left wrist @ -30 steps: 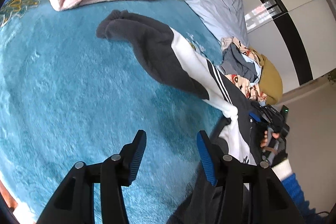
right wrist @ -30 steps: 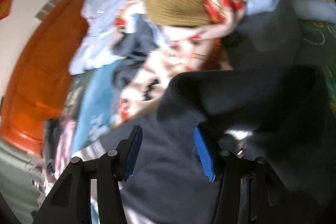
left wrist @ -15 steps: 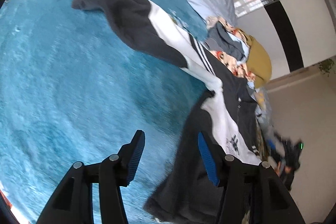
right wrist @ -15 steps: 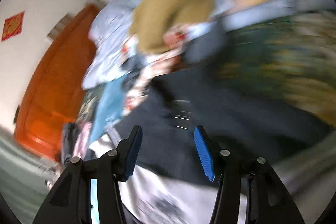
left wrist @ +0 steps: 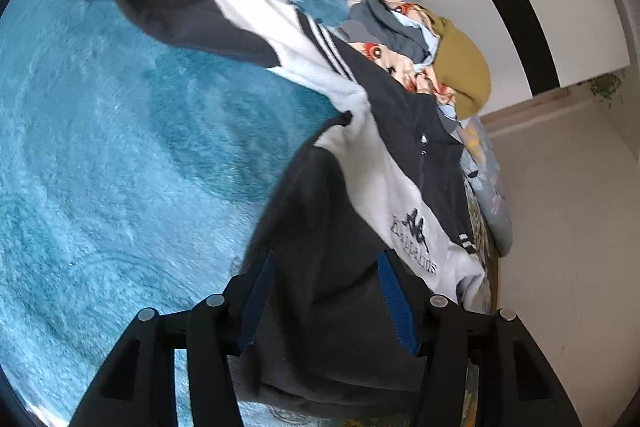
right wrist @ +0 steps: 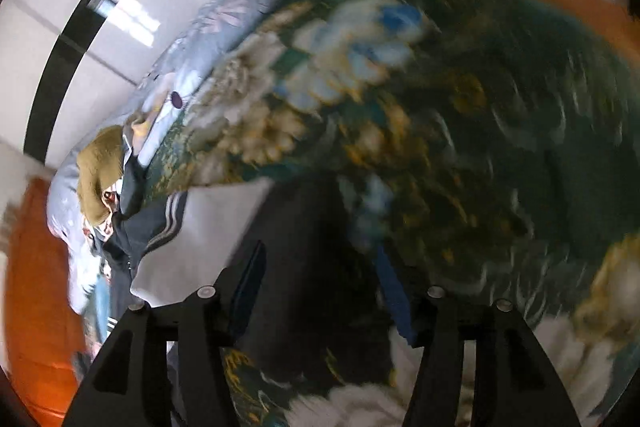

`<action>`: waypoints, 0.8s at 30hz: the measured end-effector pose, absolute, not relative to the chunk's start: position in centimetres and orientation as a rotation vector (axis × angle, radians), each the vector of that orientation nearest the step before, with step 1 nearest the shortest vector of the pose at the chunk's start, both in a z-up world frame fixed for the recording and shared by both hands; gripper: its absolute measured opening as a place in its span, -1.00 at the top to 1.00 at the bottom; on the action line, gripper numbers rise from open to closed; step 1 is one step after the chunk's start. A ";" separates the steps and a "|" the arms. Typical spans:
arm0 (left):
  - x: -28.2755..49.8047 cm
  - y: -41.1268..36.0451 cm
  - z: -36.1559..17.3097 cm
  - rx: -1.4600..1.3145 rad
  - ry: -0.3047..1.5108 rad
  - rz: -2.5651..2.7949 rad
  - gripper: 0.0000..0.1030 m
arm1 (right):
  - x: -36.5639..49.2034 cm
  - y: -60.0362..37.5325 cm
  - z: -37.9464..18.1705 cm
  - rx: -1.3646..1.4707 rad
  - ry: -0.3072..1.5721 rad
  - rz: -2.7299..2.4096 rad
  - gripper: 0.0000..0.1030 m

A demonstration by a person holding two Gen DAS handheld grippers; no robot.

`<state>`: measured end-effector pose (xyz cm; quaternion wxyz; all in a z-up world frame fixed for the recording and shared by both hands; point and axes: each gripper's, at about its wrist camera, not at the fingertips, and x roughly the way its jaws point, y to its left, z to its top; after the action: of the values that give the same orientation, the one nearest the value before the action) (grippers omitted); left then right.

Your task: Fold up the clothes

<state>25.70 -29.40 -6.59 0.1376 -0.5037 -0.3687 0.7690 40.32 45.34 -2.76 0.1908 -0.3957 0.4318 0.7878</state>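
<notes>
Jacket (left wrist: 328,211) sprawls across the blue blanket (left wrist: 120,155), hem at its near edge. Left claw (left wrist: 324,299) and right claw (right wrist: 320,291) gape wide over dark cloth, holding nothing; pinching one layer would drag it crooked.

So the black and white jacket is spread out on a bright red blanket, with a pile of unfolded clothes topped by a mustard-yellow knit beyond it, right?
Not quite: the blanket under the black and white jacket is teal blue, not red, as the left wrist view shows. The rest holds: the pile of clothes with the mustard-yellow knit lies beyond it.
</notes>
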 end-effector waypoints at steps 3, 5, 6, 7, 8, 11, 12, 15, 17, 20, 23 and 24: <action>26.6 -29.6 -5.6 -1.434 -1.069 2.242 -0.13 | 40.7 45.0 -5.0 -1.110 1.333 2.191 -0.15; 27.1 -30.1 -5.2 -1.417 -1.085 2.255 -0.16 | 40.1 44.4 -5.8 -1.108 1.392 2.191 -0.18; 27.4 -30.3 -5.1 -1.411 -1.094 2.260 -0.16 | 39.7 44.1 -6.1 -1.104 1.412 2.197 -0.23; 27.6 -30.6 -4.9 -1.405 -1.103 2.265 -0.16 | 39.3 43.7 -6.3 -1.102 1.413 2.199 -0.26; 27.9 -30.7 -4.8 -1.402 -1.107 2.270 -0.16 | 38.9 43.4 -6.3 -1.101 1.395 2.199 -0.25; 28.5 -30.8 -4.3 -1.395 -1.087 2.281 -0.17 | 38.3 42.9 -5.6 -1.087 1.351 2.201 0.38; 28.6 -30.9 -4.2 -1.391 -1.087 2.284 -0.17 | 38.0 42.8 -5.2 -1.090 1.327 2.202 0.45; 29.1 -31.2 -3.9 -1.381 -1.086 2.293 -0.17 | 37.7 42.8 -2.5 -1.050 1.137 2.236 0.55; 29.3 -31.4 -3.9 -1.381 -1.094 2.299 -0.17 | 37.6 42.6 0.3 -0.989 0.898 2.283 0.55; 29.4 -31.5 -4.3 -1.384 -1.115 2.292 -0.17 | 36.3 42.5 1.9 -1.020 0.674 2.306 0.52; 29.6 -31.4 -4.5 -1.394 -1.106 2.286 -0.17 | 35.7 43.3 0.5 -1.079 0.646 2.275 0.38; 29.6 -31.4 -4.5 -1.396 -1.106 2.288 -0.17 | 36.3 43.9 0.1 -1.061 0.700 2.252 0.38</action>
<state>29.64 -31.40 -4.53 0.1209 -0.4780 -0.3786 0.7833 36.27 43.88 0.15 0.2742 -0.3944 0.2602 0.8376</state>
